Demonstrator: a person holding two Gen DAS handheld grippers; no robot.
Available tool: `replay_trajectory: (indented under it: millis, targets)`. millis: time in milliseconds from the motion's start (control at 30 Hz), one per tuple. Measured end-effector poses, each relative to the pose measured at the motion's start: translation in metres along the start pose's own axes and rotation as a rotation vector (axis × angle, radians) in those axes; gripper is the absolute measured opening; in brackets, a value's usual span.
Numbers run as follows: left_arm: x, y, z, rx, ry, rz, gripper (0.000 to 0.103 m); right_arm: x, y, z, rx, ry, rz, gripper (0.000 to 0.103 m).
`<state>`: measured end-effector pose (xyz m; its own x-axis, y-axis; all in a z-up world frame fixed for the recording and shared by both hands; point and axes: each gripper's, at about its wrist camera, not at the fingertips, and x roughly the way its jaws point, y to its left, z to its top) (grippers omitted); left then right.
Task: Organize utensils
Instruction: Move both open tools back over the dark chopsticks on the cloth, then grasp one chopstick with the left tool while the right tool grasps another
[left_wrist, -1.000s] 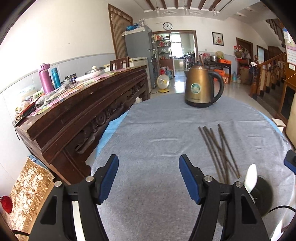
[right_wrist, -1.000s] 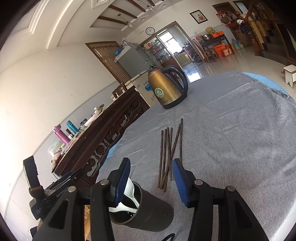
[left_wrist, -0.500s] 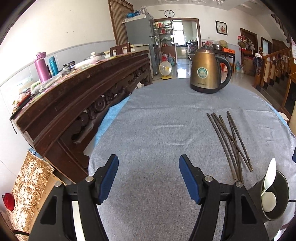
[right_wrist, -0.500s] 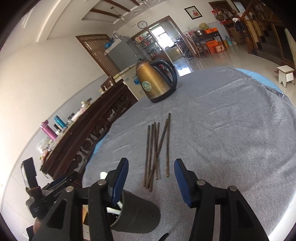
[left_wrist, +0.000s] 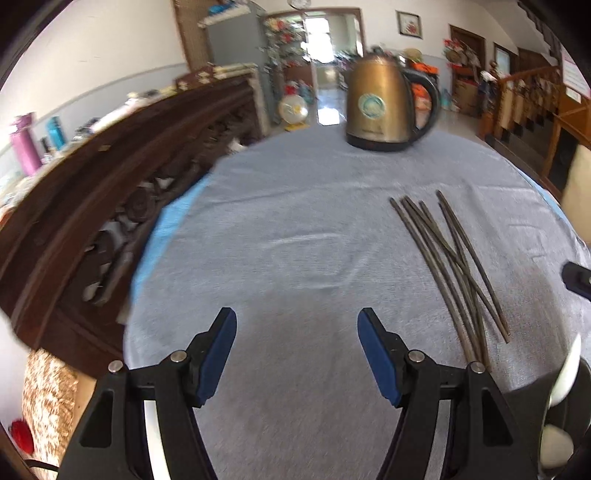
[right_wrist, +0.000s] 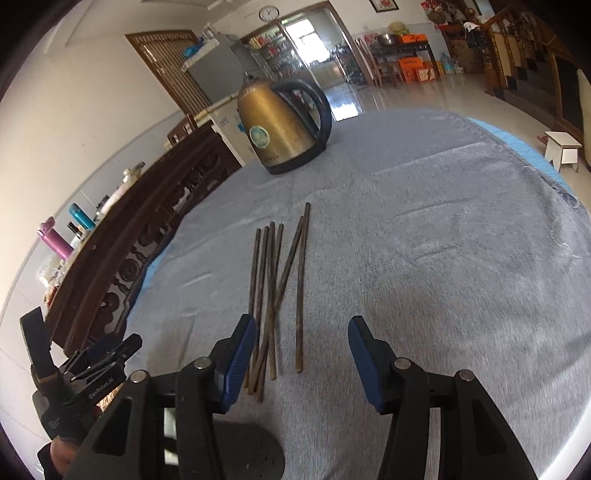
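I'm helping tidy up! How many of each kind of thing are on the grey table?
Chopsticks: 6
Kettle: 1
Dark utensil holder: 1
White spoon in the holder: 1 for sure; any others are hidden
Total: 9

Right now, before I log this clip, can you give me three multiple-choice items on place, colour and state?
1. Where do the thin dark chopsticks lie?
A. in a cup
B. flat on the grey tablecloth
C. on the floor
2. What colour is the body of the metal kettle?
A. bronze-gold
B. white
C. red
3. How do the jaws of the right gripper stand?
A. shut on a chopstick
B. shut on the kettle handle
C. open, gripping nothing

Key: B, the sticks rest loose on the cloth; A, its side shines bronze-gold under a black handle; C, the blue pads stand apart, touching nothing.
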<state>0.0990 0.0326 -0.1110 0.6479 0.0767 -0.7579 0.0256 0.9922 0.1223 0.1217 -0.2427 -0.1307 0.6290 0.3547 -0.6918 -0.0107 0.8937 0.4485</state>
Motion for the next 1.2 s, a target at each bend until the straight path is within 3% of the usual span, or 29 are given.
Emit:
replay_trajectory:
  millis: [167, 367, 667, 767, 833, 900, 933, 1200]
  targets:
    - [0.039, -0.014, 0.027, 0.039, 0.080, -0.103, 0.069, 0.046, 0.001, 0.038, -0.003, 0.091, -0.018, 0.055]
    - [0.079, -0.038, 0.060, 0.075, 0.131, -0.166, 0.069, 0.114, 0.005, 0.084, -0.041, 0.204, -0.062, 0.054]
    - [0.122, -0.050, 0.104, 0.031, 0.205, -0.281, 0.069, 0.185, 0.006, 0.138, 0.007, 0.249, -0.095, 0.044]
    - [0.130, -0.054, 0.118, 0.010, 0.215, -0.325, 0.064, 0.204, 0.004, 0.148, 0.040, 0.277, -0.127, 0.036]
    - [0.135, -0.058, 0.126, 0.003, 0.225, -0.359, 0.050, 0.209, 0.006, 0.151, 0.032, 0.272, -0.148, 0.029]
    - [0.143, -0.065, 0.133, -0.003, 0.243, -0.385, 0.046, 0.213, 0.008, 0.153, 0.007, 0.275, -0.173, 0.021]
    - [0.147, -0.069, 0.135, -0.002, 0.253, -0.389, 0.046, 0.214, 0.009, 0.153, -0.006, 0.276, -0.182, 0.015]
    - [0.175, -0.069, 0.136, -0.022, 0.309, -0.340, 0.045, 0.192, -0.020, 0.145, -0.017, 0.270, -0.178, 0.010]
